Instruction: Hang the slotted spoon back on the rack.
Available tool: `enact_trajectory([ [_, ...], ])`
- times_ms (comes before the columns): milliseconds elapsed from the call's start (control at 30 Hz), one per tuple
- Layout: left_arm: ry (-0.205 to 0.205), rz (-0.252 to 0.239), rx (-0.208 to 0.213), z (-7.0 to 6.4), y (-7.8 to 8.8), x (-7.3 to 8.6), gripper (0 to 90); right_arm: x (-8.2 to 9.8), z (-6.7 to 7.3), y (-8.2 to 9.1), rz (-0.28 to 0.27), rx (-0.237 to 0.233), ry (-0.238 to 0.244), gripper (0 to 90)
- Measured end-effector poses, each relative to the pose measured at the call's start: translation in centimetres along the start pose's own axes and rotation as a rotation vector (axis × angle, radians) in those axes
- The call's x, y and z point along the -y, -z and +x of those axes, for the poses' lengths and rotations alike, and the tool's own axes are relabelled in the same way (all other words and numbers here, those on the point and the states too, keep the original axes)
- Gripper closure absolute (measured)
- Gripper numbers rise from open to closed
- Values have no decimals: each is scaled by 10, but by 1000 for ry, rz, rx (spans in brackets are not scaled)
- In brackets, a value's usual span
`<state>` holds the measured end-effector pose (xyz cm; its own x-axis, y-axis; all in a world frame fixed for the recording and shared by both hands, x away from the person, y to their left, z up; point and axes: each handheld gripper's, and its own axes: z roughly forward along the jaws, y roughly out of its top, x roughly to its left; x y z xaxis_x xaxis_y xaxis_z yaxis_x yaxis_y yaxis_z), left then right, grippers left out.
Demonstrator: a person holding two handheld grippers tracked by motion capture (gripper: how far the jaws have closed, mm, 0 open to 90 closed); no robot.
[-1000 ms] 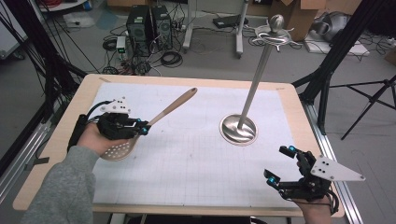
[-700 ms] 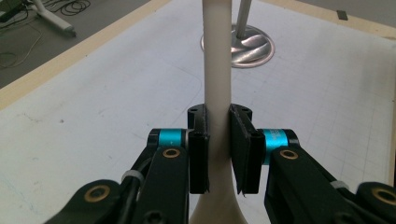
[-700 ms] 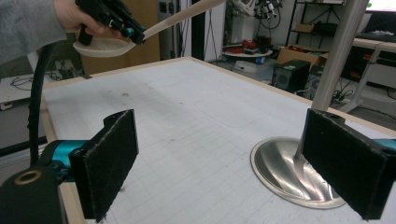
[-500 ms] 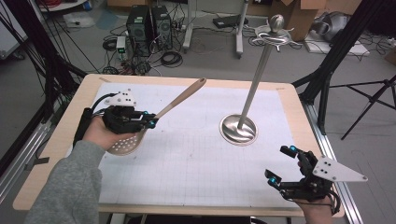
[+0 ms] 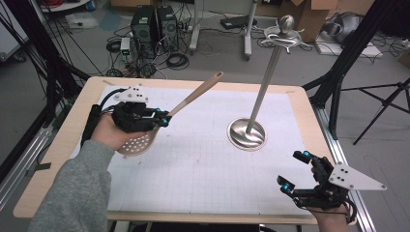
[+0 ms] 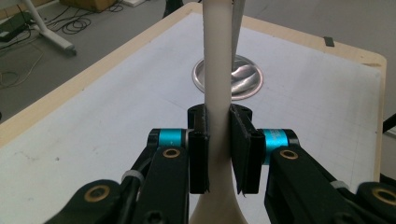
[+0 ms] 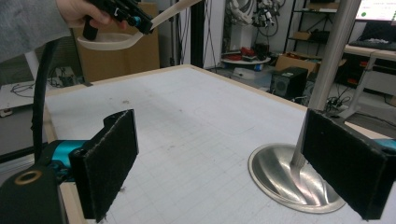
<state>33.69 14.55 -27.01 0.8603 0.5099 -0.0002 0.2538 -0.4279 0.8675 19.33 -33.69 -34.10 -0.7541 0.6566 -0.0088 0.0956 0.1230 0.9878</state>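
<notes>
nearest the person, at the bench's front right corner, the right gripper sits low with its jaws spread wide and nothing between them; in the right gripper view its two black pads frame bare white mat, and the far pad stands in front of the stand's base without touching it

the white gridded mat covers most of the bench, whose pale wooden rim shows around it

further in on the left, the left gripper is held up off the mat by a hand in a grey sleeve. its jaws are drawn narrow and clamp the neck of the slotted spoon; in the left gripper view the pads press on both sides of the cream handle. the perforated bowl hangs at the hand's side, toward the person, clear of the mat as far as the high view lets me judge, and the handle slants up and away toward the bench's far edge, ending in a rounded tip

beyond, right of centre, the metal stand rises from its round dish base on the mat, topped by hooks and a ball knob; spoon and stand are well apart

past the bench lie floor cables and computer towers
</notes>
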Motion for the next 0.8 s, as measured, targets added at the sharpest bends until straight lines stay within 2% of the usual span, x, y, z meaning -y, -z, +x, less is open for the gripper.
enact_trajectory([
  [267, -10, -13, 11, -7, -4, -17, 778, -1, -1, 2, -11, 1, 0, 101],
  [433, -36, -9, 22, -10, -7, -29, 778, -1, 0, 3, -8, 1, -3, 101],
  [600, -40, -13, 30, -12, -8, -36, 778, -1, -1, 5, -17, 4, -6, 101],
  [633, -51, -20, 44, -12, -9, -39, 778, -1, -1, 6, -19, 1, -9, 101],
  [800, -57, -38, 59, -13, -11, -43, 778, -1, 0, 6, -19, -1, -7, 101],
])
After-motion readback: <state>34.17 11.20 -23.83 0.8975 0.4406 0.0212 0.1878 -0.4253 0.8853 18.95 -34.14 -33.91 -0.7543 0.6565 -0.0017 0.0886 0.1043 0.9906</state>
